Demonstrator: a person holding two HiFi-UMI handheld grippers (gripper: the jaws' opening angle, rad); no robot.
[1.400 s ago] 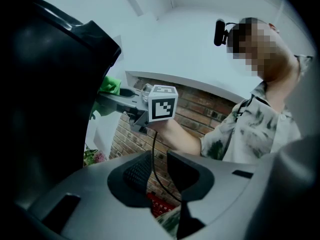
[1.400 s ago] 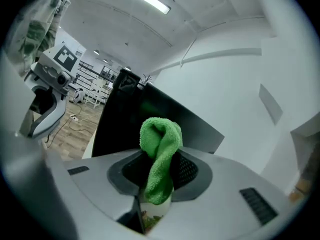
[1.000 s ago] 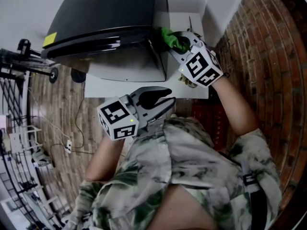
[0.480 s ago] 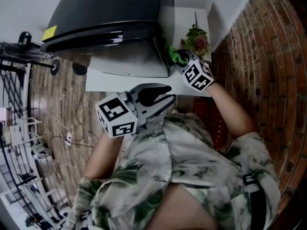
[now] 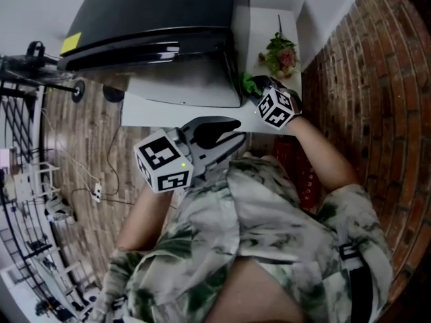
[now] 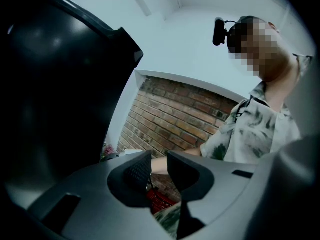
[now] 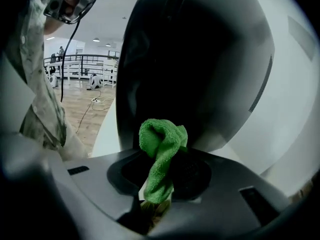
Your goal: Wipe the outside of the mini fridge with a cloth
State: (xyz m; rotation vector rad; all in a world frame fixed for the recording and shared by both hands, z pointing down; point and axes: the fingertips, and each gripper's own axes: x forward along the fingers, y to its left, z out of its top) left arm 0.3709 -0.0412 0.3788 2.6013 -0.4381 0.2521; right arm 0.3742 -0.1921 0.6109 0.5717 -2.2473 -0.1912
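The black mini fridge [image 5: 155,19] stands on a white table [image 5: 175,118]; it fills the left gripper view's left side [image 6: 55,94] and most of the right gripper view [image 7: 200,59]. My right gripper [image 5: 256,90] is shut on a green cloth [image 5: 249,83] and presses it against the fridge's right side, low and near the front corner. The bunched cloth [image 7: 162,139] sticks up between the jaws of the right gripper [image 7: 162,165] and touches the dark wall. My left gripper [image 5: 232,138] hovers in front of the table; in its own view the left gripper [image 6: 159,169] has a narrow gap and holds nothing.
A small bunch of flowers [image 5: 279,51] stands on the table right of the fridge, close behind my right gripper. A brick wall [image 5: 363,79] runs along the right. A red crate [image 5: 300,170] sits below the table edge. A black metal rack [image 5: 20,86] stands at left.
My right gripper has slid the cloth down the fridge's right side toward the front corner, uncovering the flowers. The left gripper has stayed put.
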